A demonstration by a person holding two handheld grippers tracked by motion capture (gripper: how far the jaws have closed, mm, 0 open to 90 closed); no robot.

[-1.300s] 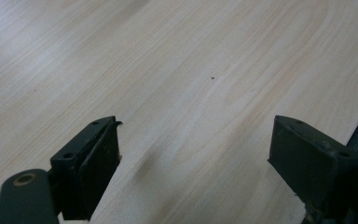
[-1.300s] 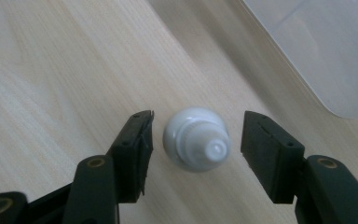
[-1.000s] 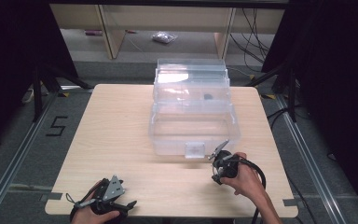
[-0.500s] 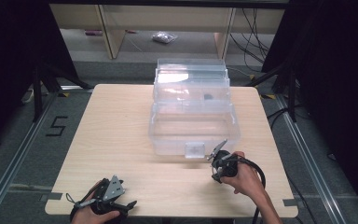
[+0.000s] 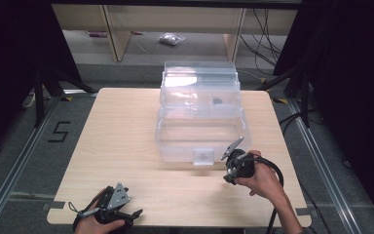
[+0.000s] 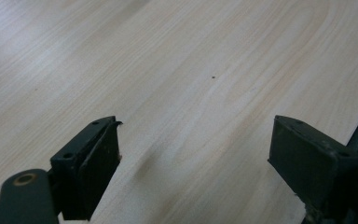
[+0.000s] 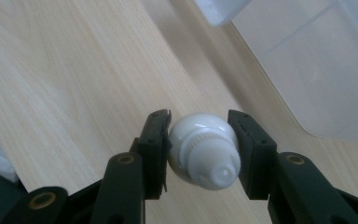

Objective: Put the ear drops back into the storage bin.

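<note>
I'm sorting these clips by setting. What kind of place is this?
Probably a lab recording station: a lone wooden table ringed by black curtains, cables on the floor, and a taped floor number beside it.

a clear plastic box (image 5: 199, 119) sits mid-table (image 5: 121, 141). the right gripper (image 5: 234, 163) is just beside its front corner; the left gripper (image 5: 119, 210) rests near the table's front edge.

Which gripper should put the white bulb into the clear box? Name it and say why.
Right. The right gripper already clamps the white bulb between its fingers and sits beside the clear box. The left gripper is open over bare table, farther from the box.
</note>
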